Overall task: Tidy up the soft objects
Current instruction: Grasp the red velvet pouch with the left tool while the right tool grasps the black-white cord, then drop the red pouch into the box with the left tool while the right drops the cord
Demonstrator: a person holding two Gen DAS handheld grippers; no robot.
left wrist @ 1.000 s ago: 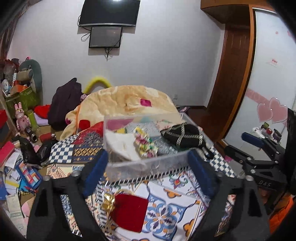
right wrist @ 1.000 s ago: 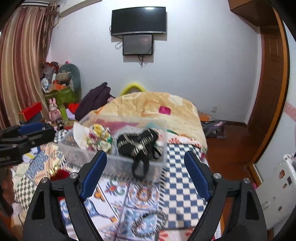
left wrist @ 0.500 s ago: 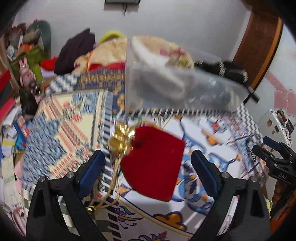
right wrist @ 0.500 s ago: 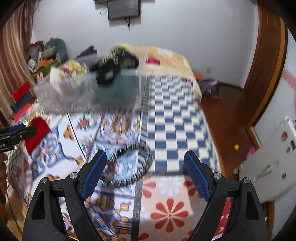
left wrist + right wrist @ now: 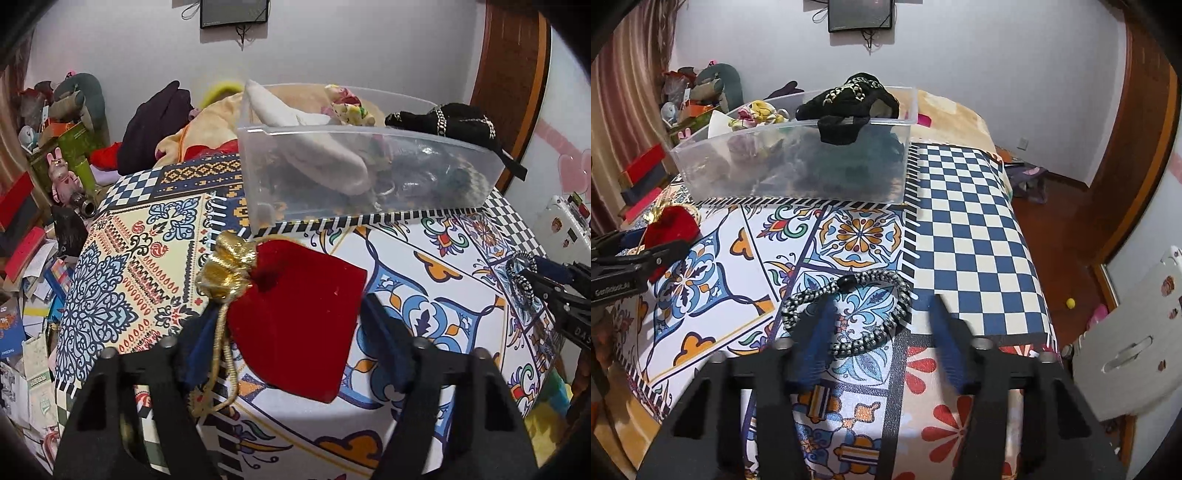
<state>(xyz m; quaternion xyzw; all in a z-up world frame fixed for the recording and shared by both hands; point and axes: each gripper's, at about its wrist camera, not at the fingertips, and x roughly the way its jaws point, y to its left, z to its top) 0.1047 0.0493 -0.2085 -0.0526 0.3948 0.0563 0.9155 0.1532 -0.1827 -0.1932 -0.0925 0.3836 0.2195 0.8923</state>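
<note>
A red velvet pouch (image 5: 295, 314) with a gold drawstring top (image 5: 225, 269) lies on the patterned table cover. My left gripper (image 5: 291, 332) is open, one finger on each side of the pouch, low over it. A black and white braided cord loop (image 5: 849, 314) lies on the cover in the right wrist view. My right gripper (image 5: 879, 332) is open, its left finger over the loop. A clear plastic bin (image 5: 369, 173) holds soft items; a black bag (image 5: 849, 103) hangs over its rim. The pouch also shows in the right wrist view (image 5: 674, 223).
A blanket-covered bed (image 5: 221, 110) sits behind the bin. Clutter of boxes, toys and papers (image 5: 37, 221) fills the floor on the left. The table edge drops to a wooden floor (image 5: 1071, 221) on the right. A white appliance (image 5: 1126, 350) stands at the right.
Both grippers have dropped from facing the bin to low over the table. The left has closed in around the red pouch, the right around the cord loop, and both jaws have narrowed.
</note>
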